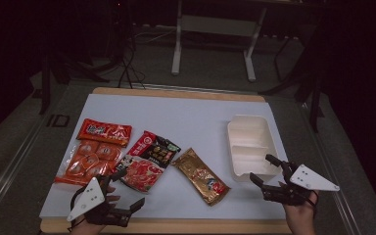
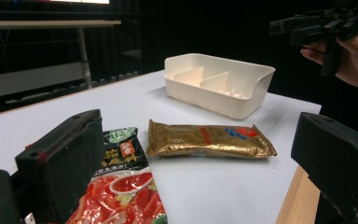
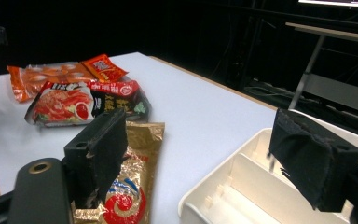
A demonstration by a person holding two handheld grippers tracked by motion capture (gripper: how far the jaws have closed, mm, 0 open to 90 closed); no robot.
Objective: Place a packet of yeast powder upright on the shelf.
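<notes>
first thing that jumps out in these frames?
The bright cluster of red and orange snack packets on the left half of the white table, with a gold packet lying apart near the middle. To the right stands an empty white divided tray. At the near edge, the left gripper and right gripper both hold their jaws open with nothing between them.

Each hand-held gripper, left (image 1: pixel 125 193) and right (image 1: pixel 265 170), is matte black with two blocky, foam-faced jaws. A pale grey three-cornered plate dotted with small holes tops each. A thin black cable loops by the left one.
</notes>
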